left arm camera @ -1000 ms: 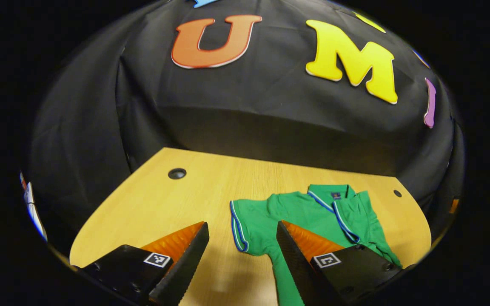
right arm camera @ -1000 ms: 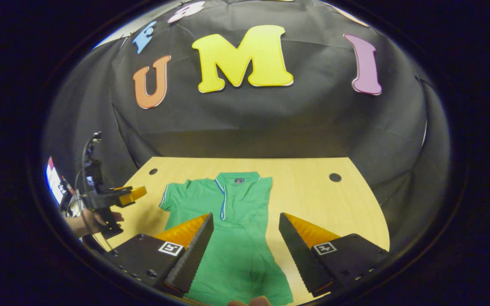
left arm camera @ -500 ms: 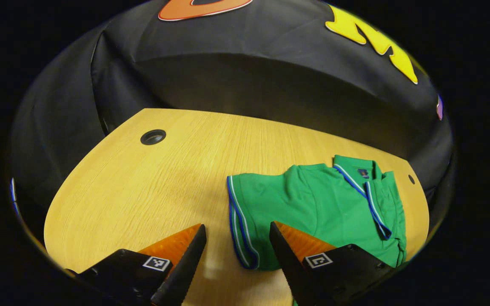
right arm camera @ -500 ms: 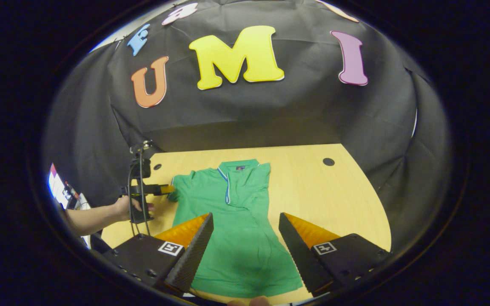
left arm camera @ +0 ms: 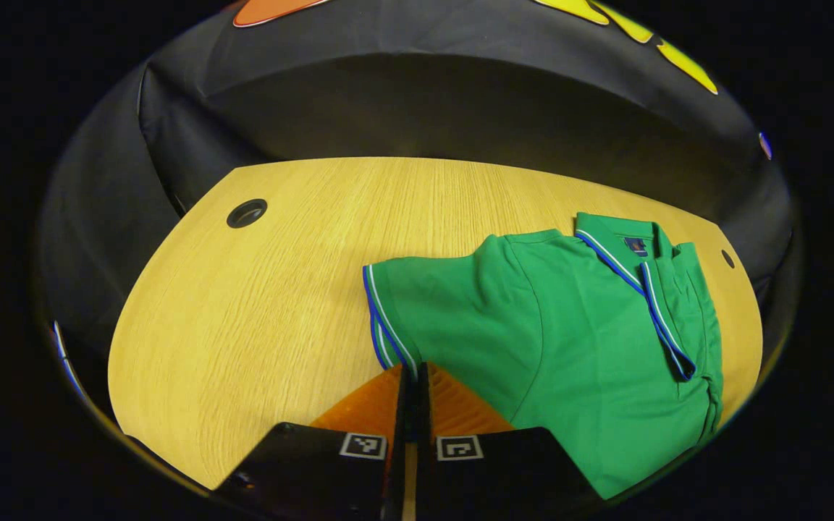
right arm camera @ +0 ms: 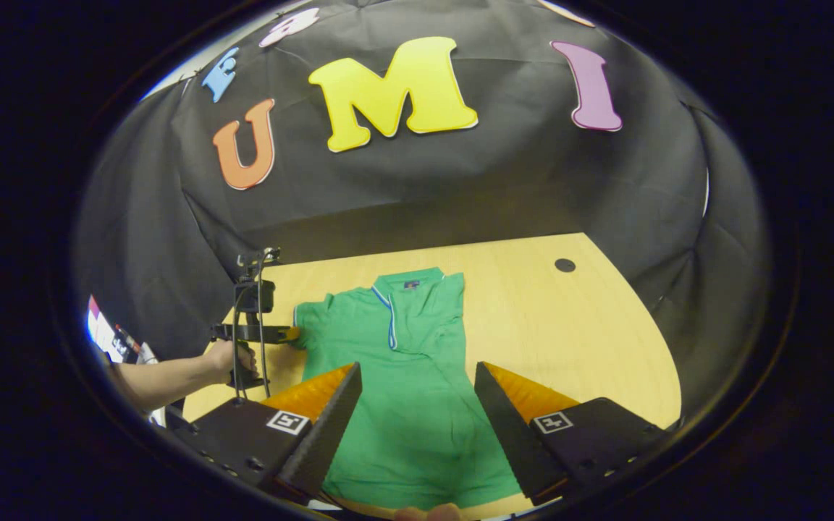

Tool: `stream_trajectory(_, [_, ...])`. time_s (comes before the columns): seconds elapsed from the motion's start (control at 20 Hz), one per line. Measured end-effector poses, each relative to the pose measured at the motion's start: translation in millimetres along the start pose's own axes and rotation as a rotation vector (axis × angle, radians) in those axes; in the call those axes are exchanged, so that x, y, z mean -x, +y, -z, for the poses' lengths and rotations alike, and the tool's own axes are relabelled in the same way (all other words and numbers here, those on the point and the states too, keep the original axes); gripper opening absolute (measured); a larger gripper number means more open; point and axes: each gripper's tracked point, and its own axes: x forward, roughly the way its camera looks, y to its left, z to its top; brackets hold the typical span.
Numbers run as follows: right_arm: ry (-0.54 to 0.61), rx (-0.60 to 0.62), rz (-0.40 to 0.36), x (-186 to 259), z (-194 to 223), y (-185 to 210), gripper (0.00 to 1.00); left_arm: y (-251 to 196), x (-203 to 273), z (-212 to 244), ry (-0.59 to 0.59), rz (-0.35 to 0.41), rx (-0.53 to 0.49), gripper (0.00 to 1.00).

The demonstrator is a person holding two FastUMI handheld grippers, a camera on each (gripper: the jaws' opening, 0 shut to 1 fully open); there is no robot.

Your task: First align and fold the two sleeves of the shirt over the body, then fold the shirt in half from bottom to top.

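Green shirt [left arm camera: 569, 325] is lying flat on the table [left arm camera: 258, 304], collar away from the person, with one sleeve already lying folded over the body beside the collar and the other sleeve [left arm camera: 402, 318] spread out sideways. Left gripper [left arm camera: 411, 376] is pinching that spread sleeve at its striped cuff, fingers closed together with the fabric edge between them. Right gripper [right arm camera: 417, 405] is hovering with fingers wide apart and nothing in them, the shirt's lower body lying ahead between them. To fold well, the left gripper should be lifting only the sleeve layer and carrying it across so the cuff is lining up with the folded one, keeping the body from dragging. Pale wood is making up the tabletop, with cable holes [left arm camera: 247, 213], and black cloth is walling the booth.
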Motion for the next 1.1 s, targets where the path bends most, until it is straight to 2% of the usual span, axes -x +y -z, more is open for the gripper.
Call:
stream_trajectory(0.15, [-0.038,0.01,0.027,4,-13,-11,0.96,-6,7,-6,-0.003,0.012,-0.019,0.06])
stream_trajectory(0.2, [-0.051,-0.002,0.032,4,-17,-15,0.93,-7,14,-14,-0.021,0.021,-0.017,0.06])
stream_trajectory(0.25, [-0.06,-0.016,0.038,4,-19,-18,0.96,-9,23,-23,-0.045,0.037,-0.012,0.06])
stream_trajectory(0.55, [-0.072,-0.088,0.042,7,-16,-35,0.96,-41,67,-58,-0.102,0.103,0.015,0.05])
stream_trajectory(0.75, [-0.105,-0.108,0.042,20,-16,-50,0.96,-84,83,-71,-0.098,0.13,-0.019,0.06])
stream_trajectory(0.8, [-0.114,-0.116,0.047,24,-15,-56,0.93,-96,84,-74,-0.096,0.126,-0.03,0.06])
stream_trajectory(0.85, [-0.12,-0.127,0.055,28,-15,-62,0.96,-110,85,-76,-0.095,0.124,-0.041,0.06])
stream_trajectory(1.0, [-0.132,-0.159,0.089,43,-11,-85,0.96,-155,79,-75,-0.082,0.144,-0.05,0.06])
stream_trajectory(1.1, [-0.141,-0.158,0.133,53,-9,-106,0.96,-178,70,-70,-0.063,0.132,-0.05,0.06])
